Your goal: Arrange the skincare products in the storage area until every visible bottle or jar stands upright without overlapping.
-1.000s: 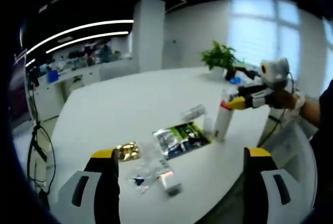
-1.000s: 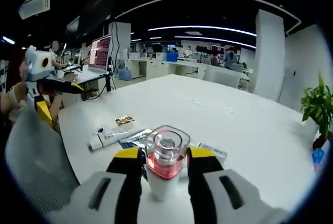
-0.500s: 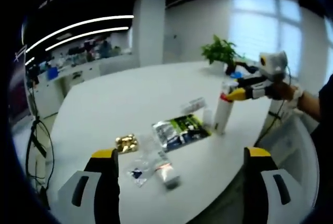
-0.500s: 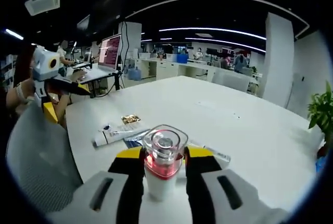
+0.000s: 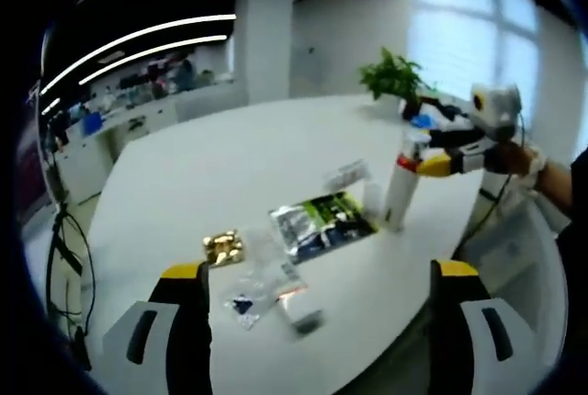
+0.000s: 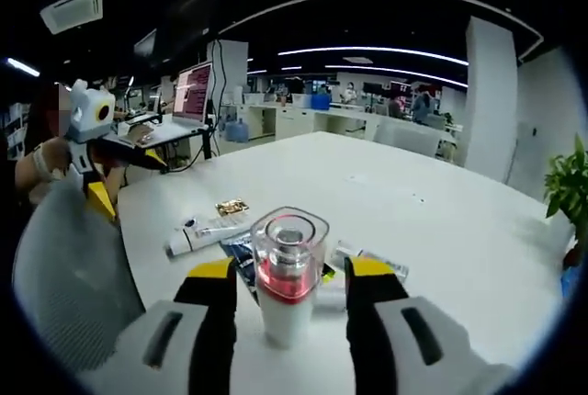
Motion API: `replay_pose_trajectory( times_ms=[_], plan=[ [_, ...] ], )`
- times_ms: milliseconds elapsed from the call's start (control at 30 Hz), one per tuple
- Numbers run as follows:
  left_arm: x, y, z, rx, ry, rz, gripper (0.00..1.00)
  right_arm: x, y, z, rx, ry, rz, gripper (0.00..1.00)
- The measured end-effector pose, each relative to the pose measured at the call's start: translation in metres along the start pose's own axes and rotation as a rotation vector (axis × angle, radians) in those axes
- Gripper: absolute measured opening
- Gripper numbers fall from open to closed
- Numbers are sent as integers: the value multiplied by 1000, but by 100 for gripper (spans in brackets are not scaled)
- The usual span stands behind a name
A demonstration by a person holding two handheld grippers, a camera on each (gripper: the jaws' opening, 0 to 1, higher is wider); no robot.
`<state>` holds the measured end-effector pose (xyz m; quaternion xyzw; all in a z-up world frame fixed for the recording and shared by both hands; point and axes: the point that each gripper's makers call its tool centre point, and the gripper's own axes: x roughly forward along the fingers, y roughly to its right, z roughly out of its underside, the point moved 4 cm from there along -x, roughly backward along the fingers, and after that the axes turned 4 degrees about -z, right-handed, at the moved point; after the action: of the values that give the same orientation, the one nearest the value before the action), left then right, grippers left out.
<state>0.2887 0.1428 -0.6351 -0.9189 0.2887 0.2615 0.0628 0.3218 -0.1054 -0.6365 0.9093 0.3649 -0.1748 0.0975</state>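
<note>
Bottle [image 6: 288,276] stands upright on the table [image 6: 386,202], set there to meet the task; right gripper [image 6: 289,308] jaws spread, flanking it without contact; left gripper [image 5: 317,308] spread, empty; pouch [image 5: 322,223] and tube [image 6: 207,234] beside the bottle lie flat.

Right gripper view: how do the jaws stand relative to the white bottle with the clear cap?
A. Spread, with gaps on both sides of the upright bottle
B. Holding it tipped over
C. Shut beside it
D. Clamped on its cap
A. The right gripper is open, and the bottle stands upright on the table between its jaws, untouched.
</note>
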Motion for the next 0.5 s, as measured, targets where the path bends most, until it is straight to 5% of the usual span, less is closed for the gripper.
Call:
replay_pose_trajectory(
  times_ms=[500],
  plan=[
    [35, -4, -2, 67, -111, 15, 90, -13, -10, 9, 55, -34, -12, 73]
  ],
)
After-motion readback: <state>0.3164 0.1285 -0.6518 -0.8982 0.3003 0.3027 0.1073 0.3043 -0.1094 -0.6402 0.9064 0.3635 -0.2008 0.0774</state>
